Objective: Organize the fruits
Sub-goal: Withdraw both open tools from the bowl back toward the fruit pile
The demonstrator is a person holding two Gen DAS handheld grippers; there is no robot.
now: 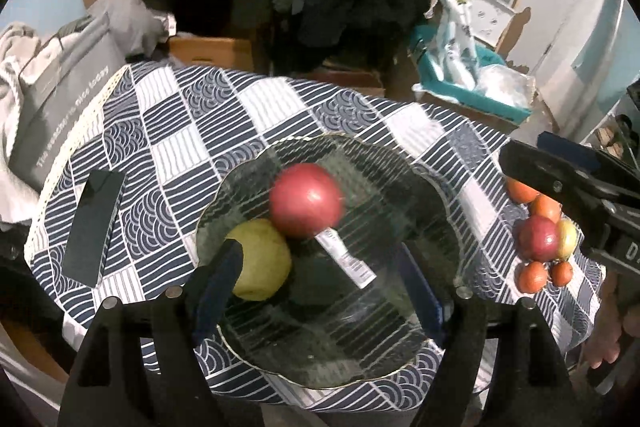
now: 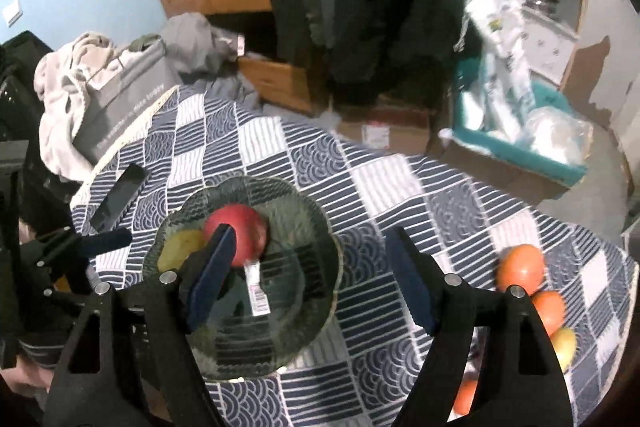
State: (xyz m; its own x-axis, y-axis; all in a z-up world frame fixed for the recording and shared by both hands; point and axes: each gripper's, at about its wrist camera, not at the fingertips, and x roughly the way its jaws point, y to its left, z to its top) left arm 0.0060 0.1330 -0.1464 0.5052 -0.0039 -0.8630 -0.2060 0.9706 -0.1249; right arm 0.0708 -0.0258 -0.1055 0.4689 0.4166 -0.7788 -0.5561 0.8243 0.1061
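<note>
Your left gripper point(image 1: 320, 275) is spread wide over the glass bowl point(image 1: 400, 359), nothing between the pads. Its left finger point(image 1: 218, 291) covers part of the pear point(image 1: 262, 259); the right finger point(image 1: 420, 291) sits over the bowl's right side. Your right gripper point(image 2: 308, 279) is spread too, empty, over the bowl's right rim and the cloth point(image 2: 400, 187). Its left finger point(image 2: 212, 275) hides part of the apple point(image 2: 240, 235) in the right wrist view.

Hard to read: a dark shape in the bowl btw pear and label point(image 1: 346, 259), can't tell what it is through the ribbed glass. Label print is too small to read. Whole scene is a bit blurred.

In the bowl: 1 red apple point(image 1: 306, 201), 1 yellow-green pear, touching each other, toward the bowl's far-left side.

Loose fruit sits at the right edge of the table, well apart from the bowl. Left wrist view shows 1 red apple point(image 1: 538, 239), 1 yellow-red fruit point(image 1: 568, 239) just beside it, and 4 oranges point(image 1: 532, 277), two partly cut off by the right gripper's body point(image 1: 580, 195). Right wrist view shows only 3 oranges point(image 2: 520, 267) and the yellow fruit point(image 2: 564, 347), rest hidden behind the finger frame.

1 dark phone point(image 1: 94, 227) lies flat near the table's left edge. Grey bag w/ clothes point(image 1: 60, 99) sits past the far-left corner.
</note>
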